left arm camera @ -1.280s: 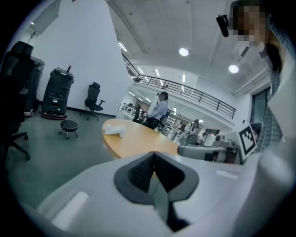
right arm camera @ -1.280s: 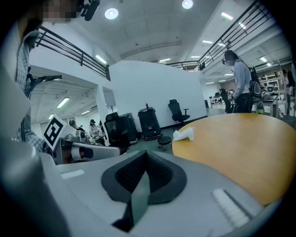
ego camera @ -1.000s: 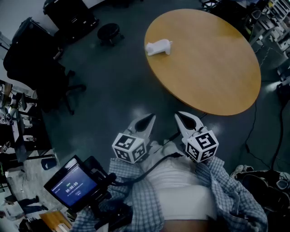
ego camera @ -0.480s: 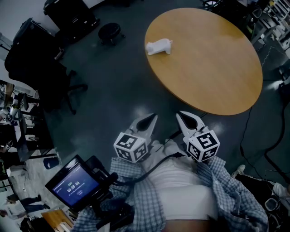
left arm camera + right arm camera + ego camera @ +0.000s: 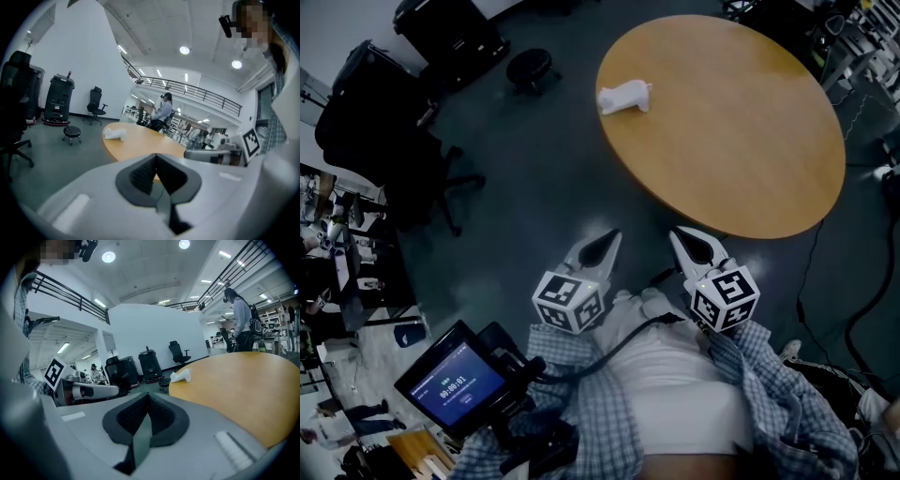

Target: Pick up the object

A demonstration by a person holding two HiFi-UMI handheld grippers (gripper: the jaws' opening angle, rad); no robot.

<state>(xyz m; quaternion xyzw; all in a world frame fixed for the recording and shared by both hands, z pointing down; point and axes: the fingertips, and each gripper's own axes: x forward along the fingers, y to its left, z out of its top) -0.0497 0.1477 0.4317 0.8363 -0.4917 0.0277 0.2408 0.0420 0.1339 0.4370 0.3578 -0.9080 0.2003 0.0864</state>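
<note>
The white soft-looking object (image 5: 624,96) lies near the far left edge of the round wooden table (image 5: 741,141). It also shows in the left gripper view as the white object (image 5: 115,134) and in the right gripper view as the white object (image 5: 180,376). My left gripper (image 5: 602,247) and right gripper (image 5: 686,244) are held close to the body, over the floor short of the table. Both point toward it. The left gripper (image 5: 156,155) is shut and holds nothing. My right gripper (image 5: 148,394) is also shut and holds nothing.
A black office chair (image 5: 384,150), a round stool (image 5: 529,66) and a black cart (image 5: 450,33) stand left of the table. A small screen (image 5: 455,380) hangs at my left hip. Cables (image 5: 825,281) run on the floor at right. A person (image 5: 241,324) stands beyond the table.
The head view has shifted slightly. Both grippers stay shut and in nearly the same place in front of the body.
</note>
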